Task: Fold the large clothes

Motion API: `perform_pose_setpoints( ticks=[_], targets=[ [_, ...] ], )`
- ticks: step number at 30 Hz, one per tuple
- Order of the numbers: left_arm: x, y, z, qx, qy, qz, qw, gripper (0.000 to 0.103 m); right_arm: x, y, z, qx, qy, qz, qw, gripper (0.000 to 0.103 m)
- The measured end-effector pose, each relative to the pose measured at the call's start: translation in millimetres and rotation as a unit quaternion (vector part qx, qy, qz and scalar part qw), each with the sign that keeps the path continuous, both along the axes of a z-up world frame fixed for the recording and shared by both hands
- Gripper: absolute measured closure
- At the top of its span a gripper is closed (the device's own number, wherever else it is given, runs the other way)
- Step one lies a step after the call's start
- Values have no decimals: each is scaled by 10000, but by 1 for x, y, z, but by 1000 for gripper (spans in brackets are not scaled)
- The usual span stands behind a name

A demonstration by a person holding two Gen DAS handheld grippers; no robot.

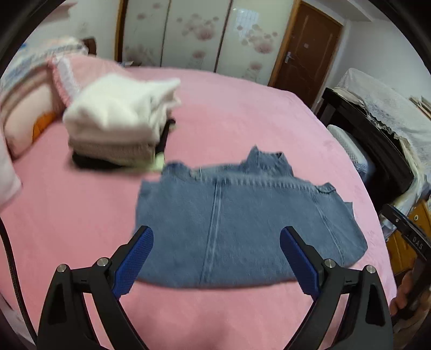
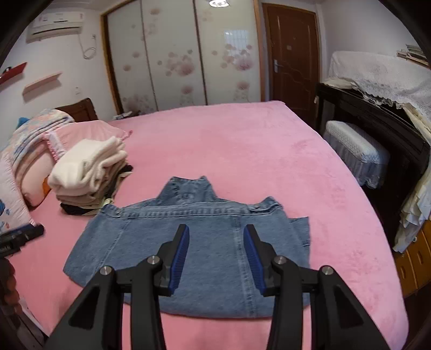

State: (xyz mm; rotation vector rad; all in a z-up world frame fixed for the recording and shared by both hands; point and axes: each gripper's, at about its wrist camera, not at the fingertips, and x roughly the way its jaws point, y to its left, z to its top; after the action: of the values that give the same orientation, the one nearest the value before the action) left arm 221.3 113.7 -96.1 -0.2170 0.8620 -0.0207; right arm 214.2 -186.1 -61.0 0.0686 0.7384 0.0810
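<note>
Nearest the lens in the left wrist view, the left gripper [image 1: 216, 235] fills the bottom of the frame with its two black arms and two blue pads spread wide, nothing between them and nothing touched. In the right wrist view the right gripper [image 2: 216, 234] stands at bottom centre, its two blue pads partly spread with a clear gap and holding nothing. Just past both pairs of fingertips lies the one denim jacket [image 2: 188, 242], folded into a broad flat shape on the pink bedspread [image 2: 242, 140], collar end pointing away toward the upper part of the frame, one seam running down its middle; in the left view it sits centre-right [image 1: 242, 215]. At the far left edge of the right view a black piece of the other gripper shows, and at the lower right edge of the left view a hand [image 1: 404, 296] grips a black handle. Further back, to the left of the jacket, stands one stack of folded clothes [image 2: 89, 175], white and cream pieces on top, dark ones at the bottom. Behind it at the left edge lie pillows [image 2: 89, 134] and one folded quilt [image 2: 37, 126]. On the right are one covered stool [image 2: 355, 148] and one dark cabinet [image 2: 377, 121] under a lace cloth. At the back stand a wardrobe [image 2: 175, 53] with three flowered panels, one brown door [image 2: 291, 53], and one air conditioner [image 2: 56, 23] at upper left.
</note>
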Motion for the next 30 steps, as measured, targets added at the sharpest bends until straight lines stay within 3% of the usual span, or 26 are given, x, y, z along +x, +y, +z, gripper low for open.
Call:
perform_pose_setpoints(
  ticks=[6,13,26,30],
  targets=[
    [-17,13,-64,-937,507,385,9936,9,-9,25,-35,122,188,189,9996,58],
    [-36,37,-123,-1475,773,857,9823,9,-21,48,-77,-9,358,260,9990,58],
    [-19,57,-174,-2207,830,1134,9652,9,-19,65,-120,183,648,221,9975,58],
    [-7,58,-184,-2244,768,1206,9639,9,-13,67,-125,188,651,232,9974,58]
  ],
)
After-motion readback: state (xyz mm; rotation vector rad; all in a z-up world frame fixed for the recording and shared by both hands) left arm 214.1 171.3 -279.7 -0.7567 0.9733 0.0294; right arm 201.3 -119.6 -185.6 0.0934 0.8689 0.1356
